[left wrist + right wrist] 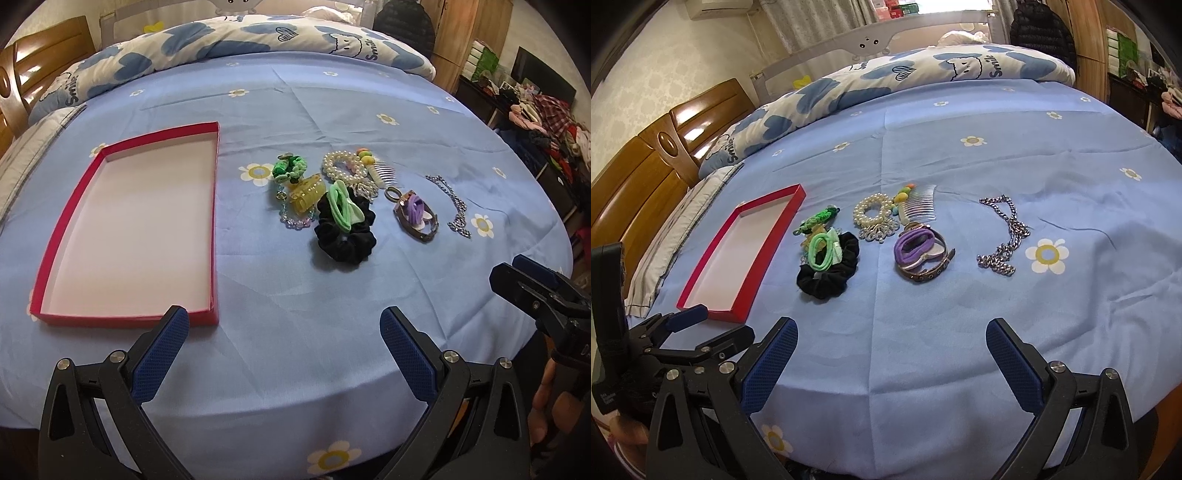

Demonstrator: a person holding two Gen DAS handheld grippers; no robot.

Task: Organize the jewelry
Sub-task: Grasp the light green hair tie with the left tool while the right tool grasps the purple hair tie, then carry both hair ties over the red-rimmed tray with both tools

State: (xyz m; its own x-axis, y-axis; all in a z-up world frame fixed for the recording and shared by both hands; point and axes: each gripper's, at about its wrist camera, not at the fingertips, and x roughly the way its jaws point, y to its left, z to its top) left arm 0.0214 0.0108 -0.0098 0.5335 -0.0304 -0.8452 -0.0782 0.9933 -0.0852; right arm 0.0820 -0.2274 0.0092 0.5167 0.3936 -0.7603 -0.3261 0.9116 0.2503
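A shallow red box point(216, 221) with a white inside lies empty on the blue bedsheet, left of a pile of jewelry; it also shows in the right wrist view point(766, 243). The pile holds a black scrunchie point(345, 240), a green hair tie point(341, 206), a pearl bracelet point(338, 164), a yellow claw clip point(308, 194), a purple tie on a strap point(417, 216) and a silver chain point(456, 208). The chain lies farthest right point(1001, 236). My left gripper point(284, 328) is open and empty near the box's front corner. My right gripper point(892, 343) is open and empty, short of the pile.
A folded blue and white quilt point(229, 44) lies along the far side of the bed. A wooden headboard point(646, 162) and a pillow point(679, 232) are at the left. Clothes point(546, 122) are heaped on furniture at the right.
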